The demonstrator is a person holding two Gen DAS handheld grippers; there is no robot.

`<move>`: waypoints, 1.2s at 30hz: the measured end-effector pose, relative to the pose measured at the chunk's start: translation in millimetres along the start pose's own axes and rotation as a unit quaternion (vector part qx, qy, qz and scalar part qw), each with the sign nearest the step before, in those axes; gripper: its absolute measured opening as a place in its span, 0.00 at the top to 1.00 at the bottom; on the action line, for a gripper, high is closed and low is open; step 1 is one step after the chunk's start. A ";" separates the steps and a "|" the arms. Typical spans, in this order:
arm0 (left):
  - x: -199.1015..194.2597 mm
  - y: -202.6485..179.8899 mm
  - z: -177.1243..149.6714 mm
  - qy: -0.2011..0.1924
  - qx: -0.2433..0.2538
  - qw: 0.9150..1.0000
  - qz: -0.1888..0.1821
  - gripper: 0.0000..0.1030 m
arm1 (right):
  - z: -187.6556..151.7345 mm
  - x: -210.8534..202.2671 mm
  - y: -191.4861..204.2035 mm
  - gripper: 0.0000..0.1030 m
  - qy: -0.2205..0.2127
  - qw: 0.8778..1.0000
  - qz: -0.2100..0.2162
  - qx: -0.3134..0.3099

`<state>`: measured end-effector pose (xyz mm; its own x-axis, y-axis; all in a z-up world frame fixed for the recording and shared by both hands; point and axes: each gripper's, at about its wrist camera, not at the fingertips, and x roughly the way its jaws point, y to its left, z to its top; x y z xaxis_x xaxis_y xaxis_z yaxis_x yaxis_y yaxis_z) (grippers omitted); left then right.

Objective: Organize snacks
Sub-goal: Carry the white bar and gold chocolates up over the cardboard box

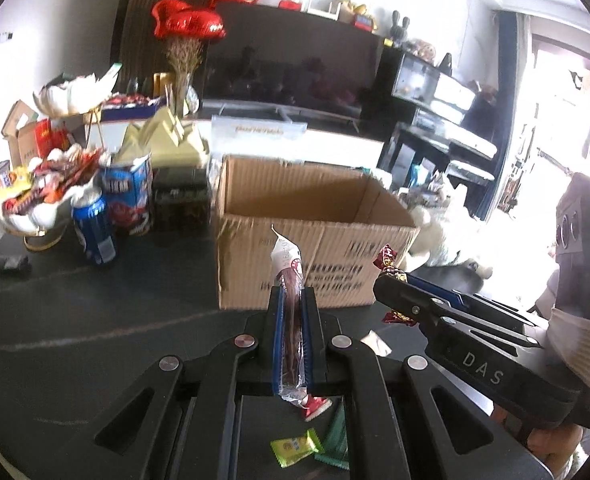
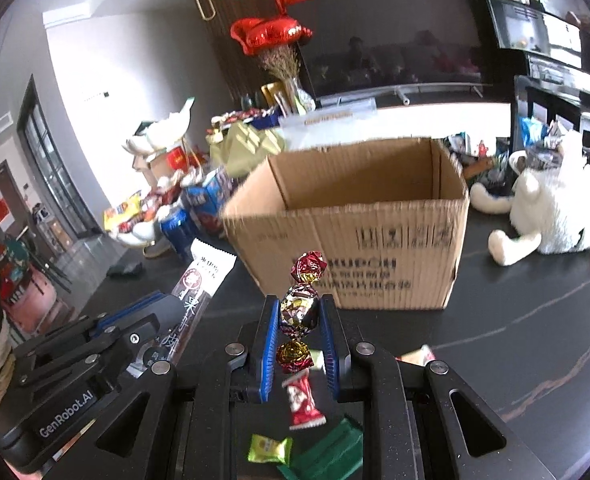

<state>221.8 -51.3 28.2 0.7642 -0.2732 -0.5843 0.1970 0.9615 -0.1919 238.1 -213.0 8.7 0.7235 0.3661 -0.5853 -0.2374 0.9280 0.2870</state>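
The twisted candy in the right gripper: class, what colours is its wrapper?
Shiny red and gold foil on the twisted candy, clearest in the right wrist view.

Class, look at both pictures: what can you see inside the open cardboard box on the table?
Only bare inner walls of the cardboard box show. Its floor is hidden by the front wall, so whether any snacks lie inside cannot be told.

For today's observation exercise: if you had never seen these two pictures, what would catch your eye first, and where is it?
The open cardboard box on the dark table dominates the middle of both views. In front of it, the left gripper clamps a long sausage stick, and the right gripper clamps a shiny foil candy. Red heart balloons glow at the back, and a white plush toy lies right of the box.
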 end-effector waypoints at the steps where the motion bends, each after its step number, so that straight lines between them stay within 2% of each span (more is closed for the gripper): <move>1: -1.6 -0.9 5.0 -0.004 0.003 1.000 0.000 0.91 | 3.7 -1.7 0.7 0.79 -0.004 1.000 -0.002 0.000; 11: -11.5 -10.3 44.4 -0.035 0.033 0.999 -0.001 0.91 | 42.8 -17.2 5.0 0.79 -0.034 0.999 -0.011 -0.012; 20: -2.6 -18.9 82.0 -0.047 0.057 0.997 0.000 0.91 | 75.8 -16.0 0.4 0.79 -0.048 0.999 -0.018 -0.018; 30: 43.3 -14.9 112.9 -0.022 0.057 0.998 -0.012 0.91 | 106.6 4.5 -12.3 0.79 -0.046 0.998 -0.038 -0.027; 36: 78.5 -9.7 123.9 -0.006 0.056 0.998 -0.002 0.91 | 115.7 28.2 -24.1 0.79 -0.033 0.998 -0.046 -0.023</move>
<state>355.9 -78.1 81.8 0.7702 -0.2764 -0.5747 0.2664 0.9583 -0.1039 339.2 -233.0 72.9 0.7846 0.2754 -0.5554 -0.1969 0.9602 0.1979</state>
